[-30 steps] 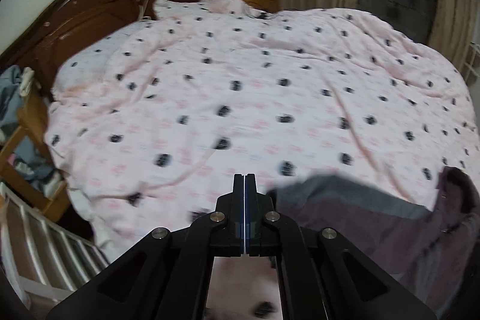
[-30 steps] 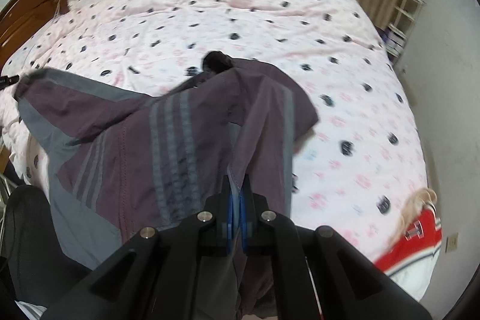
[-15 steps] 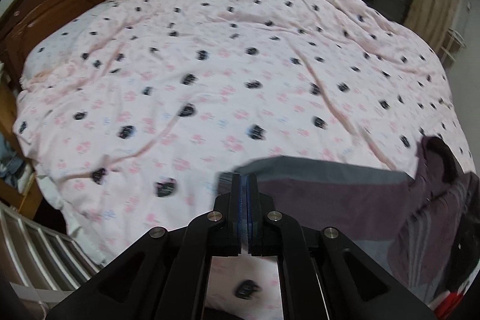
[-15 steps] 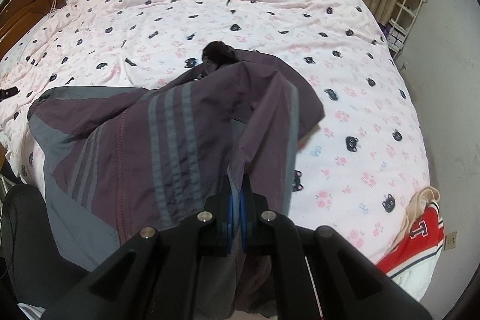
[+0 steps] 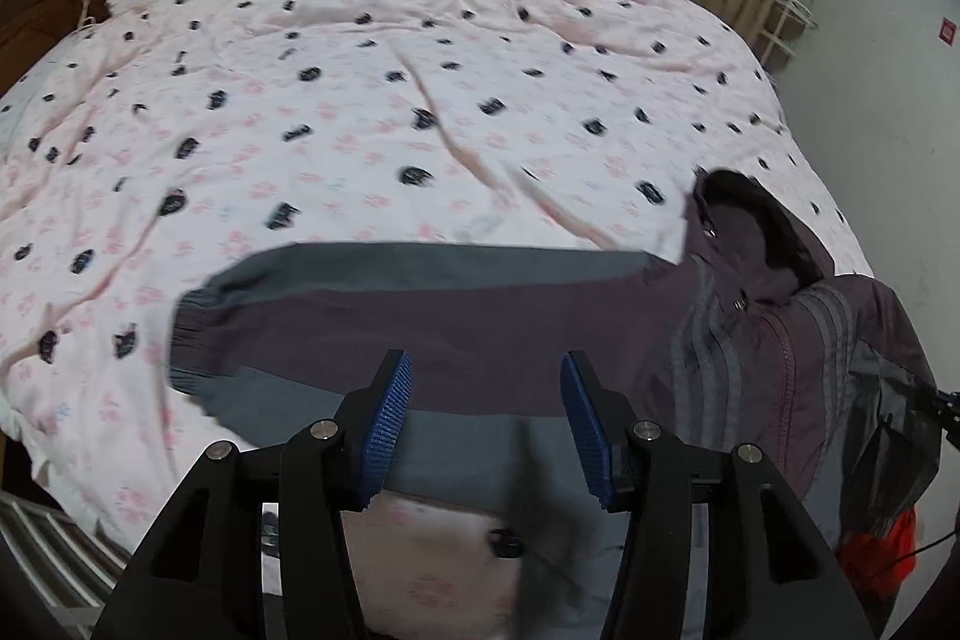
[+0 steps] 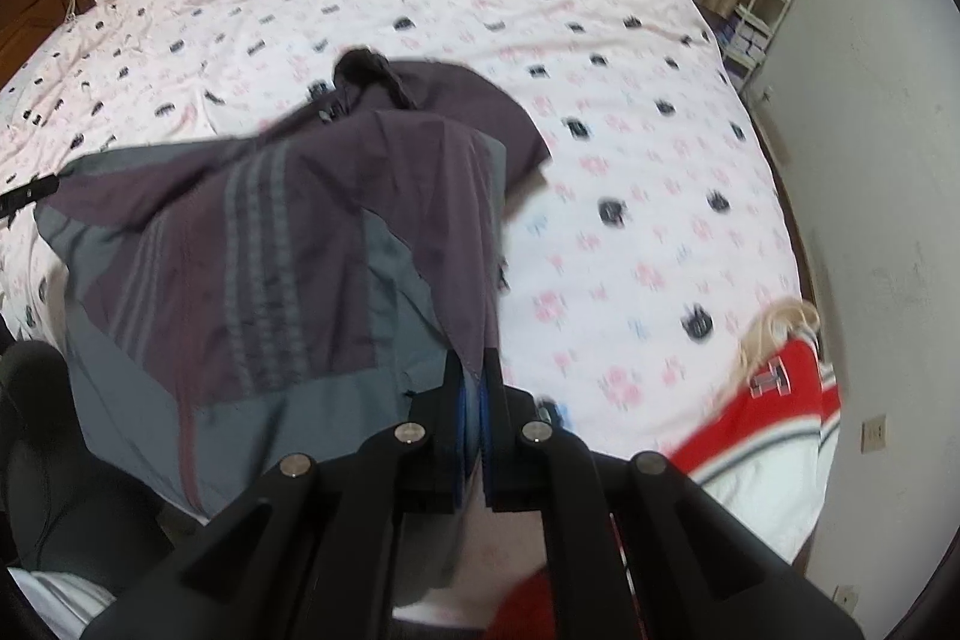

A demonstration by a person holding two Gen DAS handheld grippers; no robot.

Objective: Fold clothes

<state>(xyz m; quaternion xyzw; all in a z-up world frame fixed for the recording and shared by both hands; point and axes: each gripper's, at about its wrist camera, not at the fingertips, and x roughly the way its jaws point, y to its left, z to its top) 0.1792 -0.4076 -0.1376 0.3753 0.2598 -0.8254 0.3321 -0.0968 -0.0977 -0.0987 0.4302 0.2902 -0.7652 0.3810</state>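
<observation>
Left gripper jaws opening over jacket; right gripper clamps its edge beside red garment.

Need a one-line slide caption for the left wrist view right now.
Left gripper opening above the purple-and-grey jacket's sleeve, laid flat across the pink patterned bedspread.

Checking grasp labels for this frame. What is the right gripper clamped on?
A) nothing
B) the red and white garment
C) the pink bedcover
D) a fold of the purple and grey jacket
D: in the right wrist view the right gripper has its jaws pressed together on a fold of the purple and grey jacket that rises out of them; the red and white garment lies untouched at the bed's corner.
</observation>
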